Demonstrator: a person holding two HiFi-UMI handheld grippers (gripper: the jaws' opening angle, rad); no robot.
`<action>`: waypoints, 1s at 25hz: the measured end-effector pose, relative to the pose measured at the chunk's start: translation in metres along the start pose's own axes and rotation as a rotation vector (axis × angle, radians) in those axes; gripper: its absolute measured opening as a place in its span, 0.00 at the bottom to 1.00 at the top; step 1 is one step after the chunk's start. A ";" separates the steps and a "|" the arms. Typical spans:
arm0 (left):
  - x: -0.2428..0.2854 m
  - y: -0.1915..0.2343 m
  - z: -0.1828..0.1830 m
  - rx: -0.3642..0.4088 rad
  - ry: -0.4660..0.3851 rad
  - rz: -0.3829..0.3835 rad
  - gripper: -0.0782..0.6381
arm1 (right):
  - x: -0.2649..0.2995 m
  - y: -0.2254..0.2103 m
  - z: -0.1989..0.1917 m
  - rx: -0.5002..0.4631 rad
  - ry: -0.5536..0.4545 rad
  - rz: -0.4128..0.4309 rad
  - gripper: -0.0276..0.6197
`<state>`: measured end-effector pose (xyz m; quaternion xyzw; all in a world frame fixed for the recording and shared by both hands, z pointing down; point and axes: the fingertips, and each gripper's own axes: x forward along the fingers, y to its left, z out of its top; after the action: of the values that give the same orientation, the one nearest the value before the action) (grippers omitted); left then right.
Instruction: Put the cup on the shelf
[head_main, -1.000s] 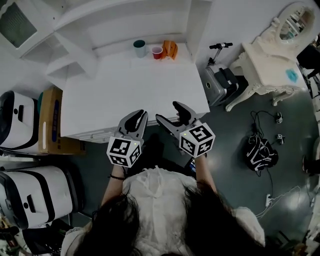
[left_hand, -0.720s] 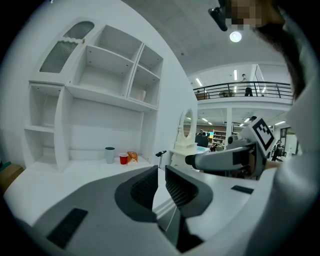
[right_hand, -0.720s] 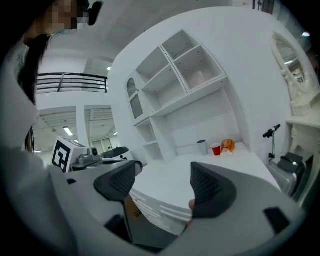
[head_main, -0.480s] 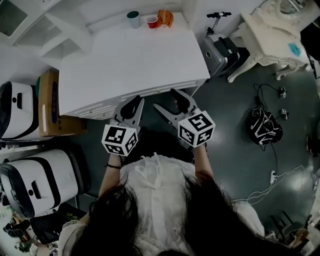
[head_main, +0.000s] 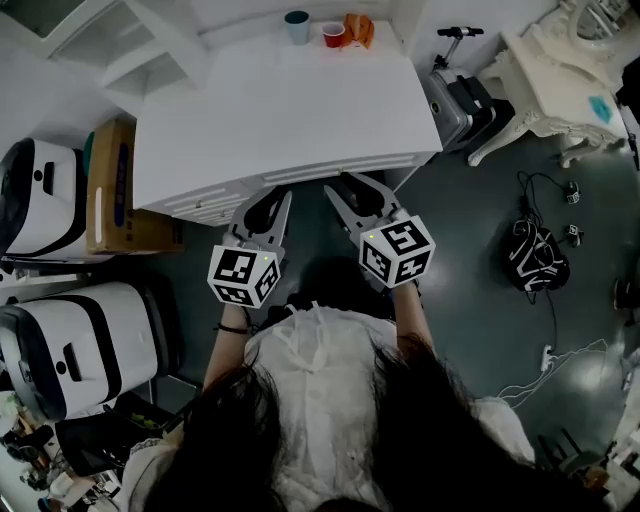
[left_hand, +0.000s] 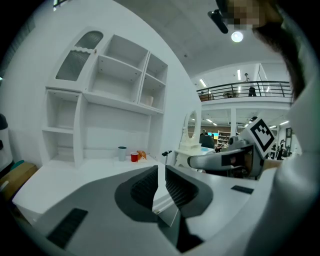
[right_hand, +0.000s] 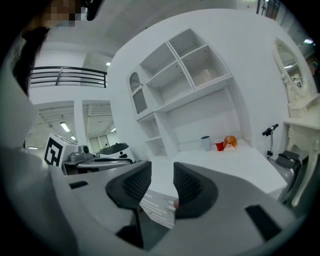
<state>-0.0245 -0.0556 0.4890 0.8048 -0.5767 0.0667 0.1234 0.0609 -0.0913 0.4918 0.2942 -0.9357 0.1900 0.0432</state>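
Note:
A teal-grey cup (head_main: 297, 25) and a red cup (head_main: 333, 35) stand at the back of the white desk (head_main: 280, 110), beside an orange object (head_main: 358, 28). The white shelf unit (left_hand: 117, 75) rises behind them. Both grippers are at the desk's front edge, far from the cups. My left gripper (head_main: 268, 200) has its jaws almost together with only a thin slit and nothing in it. My right gripper (head_main: 356, 186) has just been closing and shows a narrow gap with nothing between the pads. The right gripper view shows the cups (right_hand: 205, 143) below the shelves (right_hand: 185, 70).
A cardboard box (head_main: 110, 190) and white machines (head_main: 40, 225) stand left of the desk. On the right are a scooter and case (head_main: 455, 95), a white dressing table (head_main: 560, 80), and a black bag (head_main: 535, 265) with cables on the dark floor.
Both grippers have moved forward along the desk's front edge. The right gripper's jaws have narrowed from wide apart to a small gap. The left jaws look the same.

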 end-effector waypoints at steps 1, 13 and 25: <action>-0.007 0.005 -0.001 -0.003 -0.005 0.005 0.19 | 0.003 0.009 -0.002 -0.008 0.005 0.004 0.27; -0.136 0.061 -0.031 -0.048 -0.043 0.043 0.19 | 0.021 0.149 -0.052 -0.038 0.062 0.054 0.27; -0.204 0.074 -0.066 -0.077 -0.045 0.008 0.19 | 0.011 0.230 -0.107 -0.066 0.130 0.023 0.21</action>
<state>-0.1591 0.1262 0.5101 0.7984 -0.5848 0.0269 0.1408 -0.0821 0.1172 0.5170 0.2689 -0.9400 0.1781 0.1115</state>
